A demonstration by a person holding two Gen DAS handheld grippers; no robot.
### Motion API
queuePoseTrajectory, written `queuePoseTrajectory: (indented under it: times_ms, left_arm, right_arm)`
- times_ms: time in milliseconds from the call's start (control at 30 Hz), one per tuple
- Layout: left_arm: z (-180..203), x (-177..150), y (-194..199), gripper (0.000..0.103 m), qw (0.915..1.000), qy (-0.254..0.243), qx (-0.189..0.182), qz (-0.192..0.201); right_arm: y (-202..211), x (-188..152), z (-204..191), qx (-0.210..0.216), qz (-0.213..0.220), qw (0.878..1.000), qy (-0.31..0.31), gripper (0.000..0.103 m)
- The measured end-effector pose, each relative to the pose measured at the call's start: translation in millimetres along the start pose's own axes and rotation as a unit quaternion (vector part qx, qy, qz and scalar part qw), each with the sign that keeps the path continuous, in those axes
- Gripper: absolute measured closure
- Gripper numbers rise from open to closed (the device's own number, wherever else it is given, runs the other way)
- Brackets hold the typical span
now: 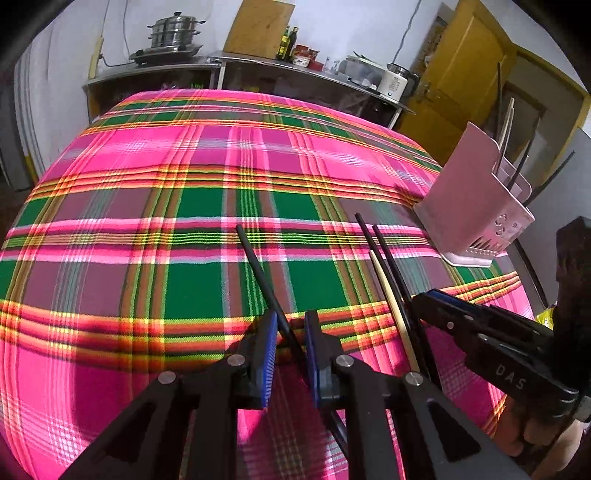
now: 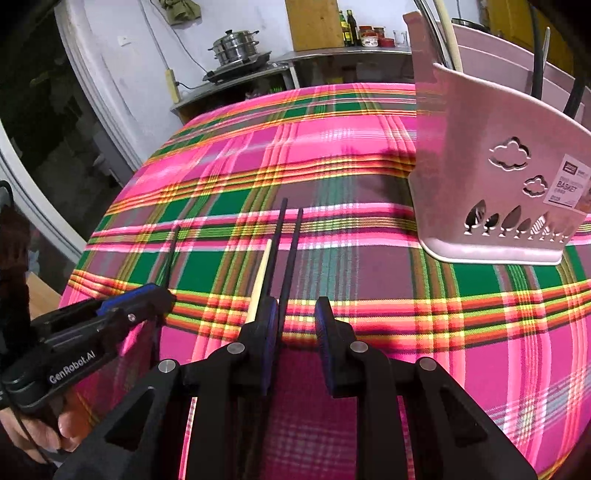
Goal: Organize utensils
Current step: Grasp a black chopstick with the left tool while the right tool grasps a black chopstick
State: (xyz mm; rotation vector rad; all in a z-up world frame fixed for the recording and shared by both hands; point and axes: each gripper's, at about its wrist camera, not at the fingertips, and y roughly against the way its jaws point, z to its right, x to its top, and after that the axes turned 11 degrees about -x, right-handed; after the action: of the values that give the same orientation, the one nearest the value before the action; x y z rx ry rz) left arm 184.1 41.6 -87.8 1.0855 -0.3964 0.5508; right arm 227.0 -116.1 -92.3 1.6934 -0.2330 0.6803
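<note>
My left gripper [image 1: 291,325] hangs low over the plaid cloth with its jaws a little apart around a black chopstick [image 1: 258,273] that runs between the blue pads. In the right wrist view this gripper [image 2: 162,295] shows at the left over the same chopstick [image 2: 171,254]. My right gripper [image 2: 295,314] is open with one black chopstick [image 2: 291,254] between its jaws; another black chopstick [image 2: 275,251] and a pale wooden one [image 2: 260,277] lie just left of it. The pink utensil basket [image 2: 491,177] stands right of them and holds several chopsticks.
A plaid pink and green cloth [image 1: 184,184] covers the table. Behind it stands a metal counter [image 1: 221,62] with a steamer pot [image 1: 173,33], bottles and a rice cooker. A yellow door [image 1: 458,74] is at the back right.
</note>
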Motion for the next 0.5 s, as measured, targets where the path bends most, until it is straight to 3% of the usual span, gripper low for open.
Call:
queuePoseTrajectory:
  times_ms: [267,500]
  left_arm:
    - [1,4,-5,0.088,0.9999,-0.01,-0.01,-0.005]
    - [3,7,-8,0.088,0.9998,-0.014,-0.005,-0.012]
  right_arm:
    - [-7,8,-13,-0.02,0.001,1.0,0.023,0.081]
    - [-8,8,-9,-0.033,-0.001,0.999,0.025,0.096]
